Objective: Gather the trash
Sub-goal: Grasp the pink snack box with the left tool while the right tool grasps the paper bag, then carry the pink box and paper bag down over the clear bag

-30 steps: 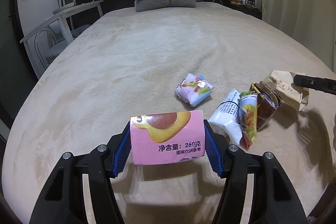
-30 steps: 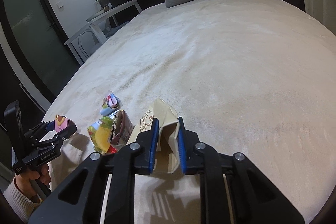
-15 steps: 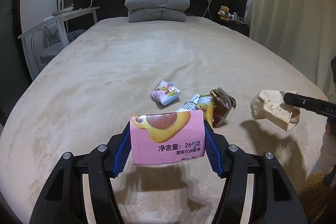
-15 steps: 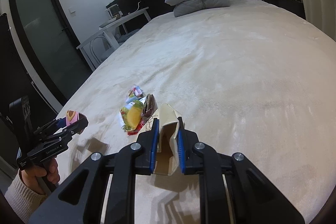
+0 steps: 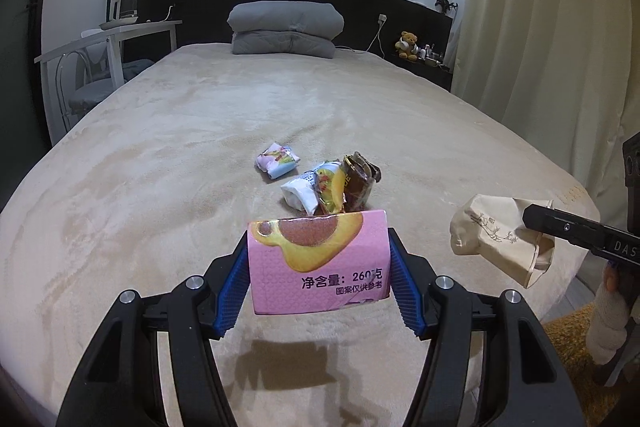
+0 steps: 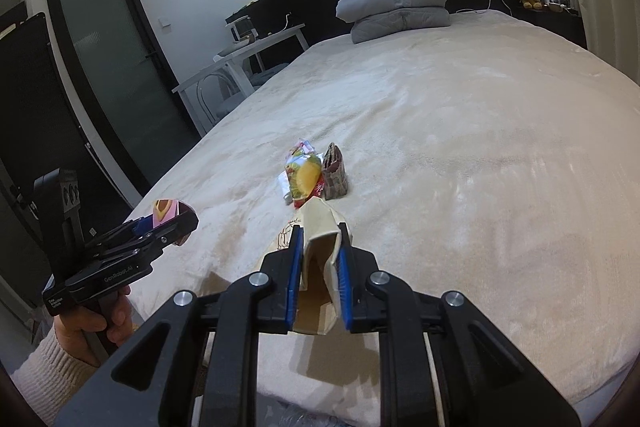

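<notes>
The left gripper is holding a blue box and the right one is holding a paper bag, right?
Not quite: the box in the left gripper is pink, as the left wrist view shows. The right gripper does hold the paper bag.

Glossy pink carton point(image 5: 319, 263), matt beige paper bag point(image 5: 496, 239), plush cloth bedcover point(image 5: 200, 155).

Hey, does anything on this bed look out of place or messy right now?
Yes. A small heap of crumpled snack wrappers lies loose on the beige bedspread, with one pastel packet apart beside it. The brown foil wrapper is torn open. Nothing looks spilled.
</notes>
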`<state>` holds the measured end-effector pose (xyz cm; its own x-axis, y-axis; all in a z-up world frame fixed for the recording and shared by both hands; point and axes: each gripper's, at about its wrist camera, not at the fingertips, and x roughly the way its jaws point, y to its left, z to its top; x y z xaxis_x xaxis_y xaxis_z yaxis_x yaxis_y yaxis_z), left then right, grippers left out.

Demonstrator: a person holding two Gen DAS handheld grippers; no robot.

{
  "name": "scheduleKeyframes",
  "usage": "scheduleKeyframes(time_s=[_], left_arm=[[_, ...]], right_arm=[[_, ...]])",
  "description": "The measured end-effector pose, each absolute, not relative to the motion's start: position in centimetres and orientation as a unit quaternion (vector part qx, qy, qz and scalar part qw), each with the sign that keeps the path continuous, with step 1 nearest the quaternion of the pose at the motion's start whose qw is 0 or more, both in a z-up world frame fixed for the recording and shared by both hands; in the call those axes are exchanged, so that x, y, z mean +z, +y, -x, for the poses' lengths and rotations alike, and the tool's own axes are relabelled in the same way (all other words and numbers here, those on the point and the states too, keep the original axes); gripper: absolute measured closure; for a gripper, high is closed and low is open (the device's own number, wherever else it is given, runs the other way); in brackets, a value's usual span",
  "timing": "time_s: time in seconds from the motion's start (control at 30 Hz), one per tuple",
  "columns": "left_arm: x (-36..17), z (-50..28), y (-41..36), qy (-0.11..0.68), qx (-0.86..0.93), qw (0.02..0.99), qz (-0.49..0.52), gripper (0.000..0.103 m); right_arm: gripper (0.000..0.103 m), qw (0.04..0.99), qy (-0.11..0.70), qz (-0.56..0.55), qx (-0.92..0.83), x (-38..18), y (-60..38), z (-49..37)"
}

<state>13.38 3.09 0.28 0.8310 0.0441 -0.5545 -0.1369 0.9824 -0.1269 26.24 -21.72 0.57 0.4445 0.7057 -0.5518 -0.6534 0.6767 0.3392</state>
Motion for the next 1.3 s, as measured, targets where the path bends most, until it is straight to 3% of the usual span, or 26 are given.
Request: scheduleKeyframes(time_s=[0.8,1.3], left_arm=[[-1.6,-3.6,-3.2,0.284,0.003,0.954,0.098,0.042],[-5.5,-1.8,-5.3,0.348,-0.027,0.93,0.116,0.042]], right_arm=[[0.086,0.838,0.339,-0.059,0.423,-0.6,-27.8,-15.2],[0.086,0.808,0.385,-0.041,0.445,-3.4,-28.0,-13.3]])
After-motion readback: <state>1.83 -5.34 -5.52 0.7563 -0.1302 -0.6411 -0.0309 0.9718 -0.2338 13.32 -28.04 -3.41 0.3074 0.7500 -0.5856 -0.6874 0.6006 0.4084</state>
